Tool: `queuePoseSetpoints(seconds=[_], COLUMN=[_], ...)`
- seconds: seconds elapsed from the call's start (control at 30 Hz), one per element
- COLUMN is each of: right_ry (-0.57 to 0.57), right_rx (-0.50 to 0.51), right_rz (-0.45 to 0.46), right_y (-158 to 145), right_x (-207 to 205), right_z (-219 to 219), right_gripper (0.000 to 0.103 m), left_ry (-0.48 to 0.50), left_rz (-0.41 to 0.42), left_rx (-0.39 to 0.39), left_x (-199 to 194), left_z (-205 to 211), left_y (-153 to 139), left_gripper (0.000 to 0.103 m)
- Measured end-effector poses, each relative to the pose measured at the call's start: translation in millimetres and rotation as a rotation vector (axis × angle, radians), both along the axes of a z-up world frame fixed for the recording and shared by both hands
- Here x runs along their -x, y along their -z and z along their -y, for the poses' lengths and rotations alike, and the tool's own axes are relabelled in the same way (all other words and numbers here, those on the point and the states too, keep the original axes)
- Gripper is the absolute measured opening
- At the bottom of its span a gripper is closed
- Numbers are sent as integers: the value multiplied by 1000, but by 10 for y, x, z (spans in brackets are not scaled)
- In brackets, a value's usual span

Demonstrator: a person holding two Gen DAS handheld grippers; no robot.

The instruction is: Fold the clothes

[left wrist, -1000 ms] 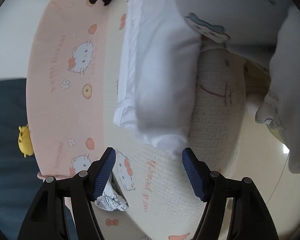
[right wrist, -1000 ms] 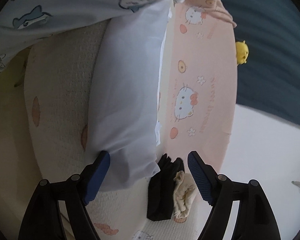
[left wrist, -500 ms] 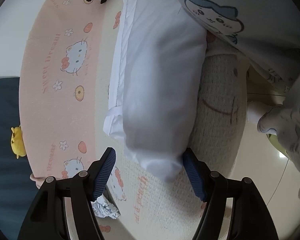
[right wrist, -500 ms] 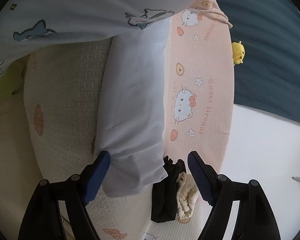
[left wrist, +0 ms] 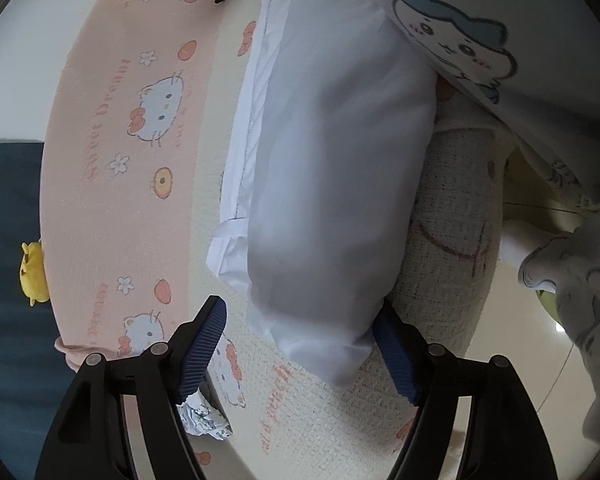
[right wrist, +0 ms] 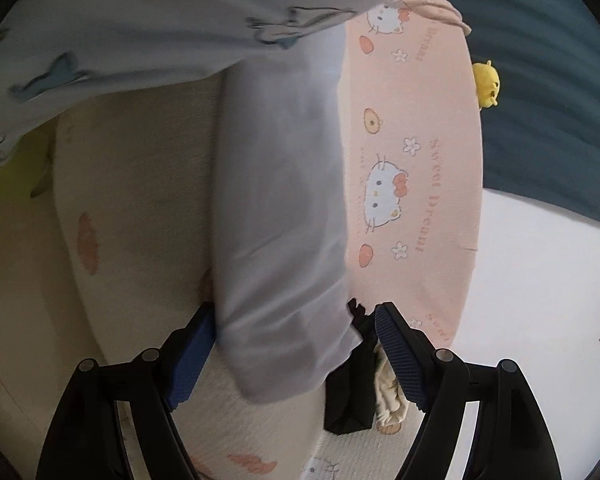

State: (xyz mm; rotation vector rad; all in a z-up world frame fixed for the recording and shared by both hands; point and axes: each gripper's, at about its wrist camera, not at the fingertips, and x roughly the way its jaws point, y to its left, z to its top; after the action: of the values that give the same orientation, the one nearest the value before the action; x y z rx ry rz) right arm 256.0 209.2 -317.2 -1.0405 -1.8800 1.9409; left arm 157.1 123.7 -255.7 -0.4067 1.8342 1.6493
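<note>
Surface: pink-and-cream cat-print blanket [left wrist: 112, 200].
Garment: white folded cloth [left wrist: 332, 184] lying on blanket.
Left gripper [left wrist: 304, 350]: jaws apart, just been opening, cloth end between.
Right gripper [right wrist: 296, 356]: jaws apart, cloth end between.

The folded white cotton garment [left wrist: 332, 168] hides part of the left gripper's right blue ribbed pad [left wrist: 392, 356]. A pale blue cartoon-print cloth [right wrist: 148, 20] is blurred and cut off at the top edge. The black folded fabric [right wrist: 348, 392] lies partly behind the right gripper's finger.
</note>
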Motion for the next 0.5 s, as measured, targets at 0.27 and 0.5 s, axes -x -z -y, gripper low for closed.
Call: queuePoseSetpoints(seconds=[0.27,0.5], right_ry=[0,59], right_rx=[31,69], right_rz=[-6,-44], right_y=[-208,-302], right_x=[149,188], right_z=[-4,-9], right_gripper=[91,91], left_ry=[-45,-83], left_rz=[-21,-32], left_rx=[3,0], left_x=[-41,-83], left_z=[-61,-95], left_y=[30,57], left_gripper=[73,73])
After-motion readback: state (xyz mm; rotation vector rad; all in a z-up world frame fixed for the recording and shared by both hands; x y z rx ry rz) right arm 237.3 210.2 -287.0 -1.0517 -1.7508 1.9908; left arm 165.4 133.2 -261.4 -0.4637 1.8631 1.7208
